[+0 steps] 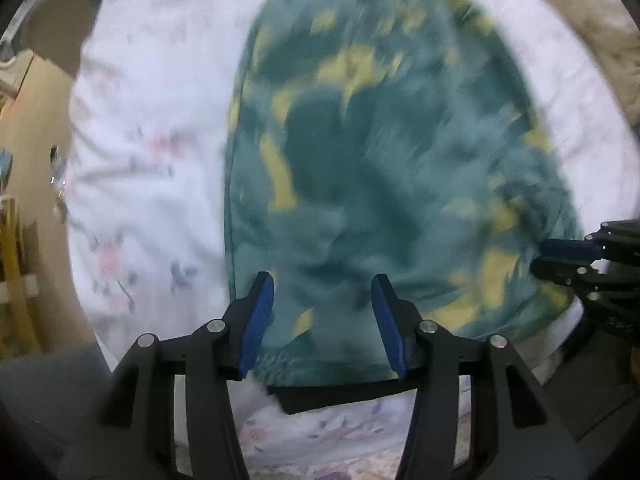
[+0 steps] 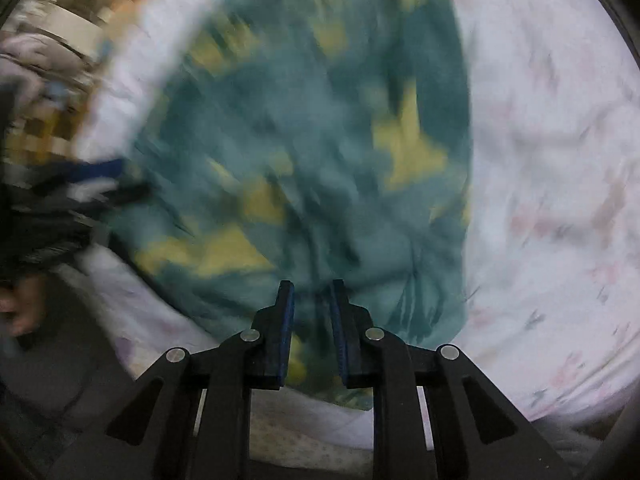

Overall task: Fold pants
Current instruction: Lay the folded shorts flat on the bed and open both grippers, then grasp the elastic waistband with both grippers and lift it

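The teal pants with yellow patches (image 1: 372, 168) lie on a white floral bed sheet (image 1: 152, 168), stretching away from me. My left gripper (image 1: 322, 286) is open, its blue pads wide apart over the near edge of the pants. My right gripper (image 2: 311, 292) has its blue pads close together with a fold of the pants (image 2: 312, 184) between them at the near edge. The right gripper also shows in the left wrist view (image 1: 580, 254) at the pants' right edge. Both views are blurred by motion.
The floral sheet (image 2: 552, 184) surrounds the pants on both sides. A wooden cabinet (image 1: 28, 128) stands left of the bed. Shelves with clutter (image 2: 60, 28) show at the far left in the right wrist view. A furry beige blanket (image 1: 592, 20) lies at the upper right.
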The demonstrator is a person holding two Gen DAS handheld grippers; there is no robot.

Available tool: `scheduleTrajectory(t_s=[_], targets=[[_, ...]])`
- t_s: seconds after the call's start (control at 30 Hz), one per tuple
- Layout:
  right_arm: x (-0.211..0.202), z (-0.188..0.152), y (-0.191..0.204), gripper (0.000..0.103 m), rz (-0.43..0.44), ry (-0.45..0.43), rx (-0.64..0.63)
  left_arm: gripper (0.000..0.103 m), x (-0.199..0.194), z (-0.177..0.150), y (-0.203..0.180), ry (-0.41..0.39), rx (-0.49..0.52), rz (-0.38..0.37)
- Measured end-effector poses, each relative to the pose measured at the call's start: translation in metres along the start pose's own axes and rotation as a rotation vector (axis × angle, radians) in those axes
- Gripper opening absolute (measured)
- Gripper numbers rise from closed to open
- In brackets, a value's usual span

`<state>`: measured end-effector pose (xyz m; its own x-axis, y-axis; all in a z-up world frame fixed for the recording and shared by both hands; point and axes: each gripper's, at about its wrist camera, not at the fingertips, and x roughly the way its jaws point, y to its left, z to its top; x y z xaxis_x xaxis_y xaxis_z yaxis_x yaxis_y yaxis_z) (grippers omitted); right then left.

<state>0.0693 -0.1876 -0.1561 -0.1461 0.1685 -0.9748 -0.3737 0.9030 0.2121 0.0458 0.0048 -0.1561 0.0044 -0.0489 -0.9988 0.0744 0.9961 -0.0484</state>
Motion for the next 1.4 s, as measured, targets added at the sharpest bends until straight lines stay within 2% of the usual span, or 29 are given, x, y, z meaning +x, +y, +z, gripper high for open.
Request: scheduleTrajectory(t_s=[0.03,0.07,0.13,0.2,0.27,0.37,0.43,0.47,0.5,0.6,0.83,0.97,1.17,1.27,1.4], targets=[[0.011,-0.001,-0.001,0.018,-0.02,0.025,-0.006,0.05,0.009,-0.001,0.001,0.048,-0.014,0.0],[0.01,-0.001,-0.002,0.018,-0.012,0.017,-0.005,0.054,0.011,-0.003,0.001,0.063,-0.02,-0.005],[-0.007,0.001,-0.006,0.021,0.037,-0.028,0.014,0.06,0.001,-0.003,0.0,0.029,-0.012,-0.017],[-0.035,0.001,-0.017,0.021,0.099,-0.155,0.04,0.069,-0.018,-0.004,0.002,-0.047,-0.039,-0.051],[-0.065,0.006,-0.037,0.021,0.14,-0.3,0.108,0.083,-0.04,0.001,0.005,-0.142,-0.061,-0.065],[-0.097,0.013,-0.058,0.024,0.147,-0.438,0.175,0.088,-0.063,0.013,0.009,-0.251,-0.097,-0.064],[-0.108,0.019,-0.071,0.044,0.177,-0.482,0.227,0.088,-0.077,0.027,0.014,-0.303,-0.114,-0.057],[-0.112,0.021,-0.08,0.063,0.193,-0.502,0.262,0.088,-0.081,0.027,0.02,-0.323,-0.124,-0.057],[-0.114,0.025,-0.087,0.066,0.22,-0.526,0.298,0.088,-0.087,0.035,0.024,-0.35,-0.136,-0.065],[-0.117,0.035,-0.097,0.066,0.251,-0.538,0.333,0.089,-0.098,0.048,0.039,-0.392,-0.166,-0.07],[-0.115,0.071,-0.116,0.066,0.231,-0.553,0.374,0.089,-0.092,0.1,0.038,-0.401,-0.135,-0.008],[-0.114,0.092,-0.123,0.066,0.201,-0.551,0.362,0.089,-0.088,0.129,0.039,-0.41,-0.122,-0.009],[-0.108,0.123,-0.135,0.066,0.205,-0.553,0.361,0.089,-0.077,0.165,0.04,-0.461,-0.102,-0.011],[-0.101,0.138,-0.143,0.066,0.217,-0.542,0.364,0.089,-0.065,0.178,0.043,-0.454,-0.094,-0.028],[-0.088,0.158,-0.159,0.066,0.293,-0.518,0.395,0.089,-0.042,0.197,0.05,-0.405,-0.092,-0.057]])
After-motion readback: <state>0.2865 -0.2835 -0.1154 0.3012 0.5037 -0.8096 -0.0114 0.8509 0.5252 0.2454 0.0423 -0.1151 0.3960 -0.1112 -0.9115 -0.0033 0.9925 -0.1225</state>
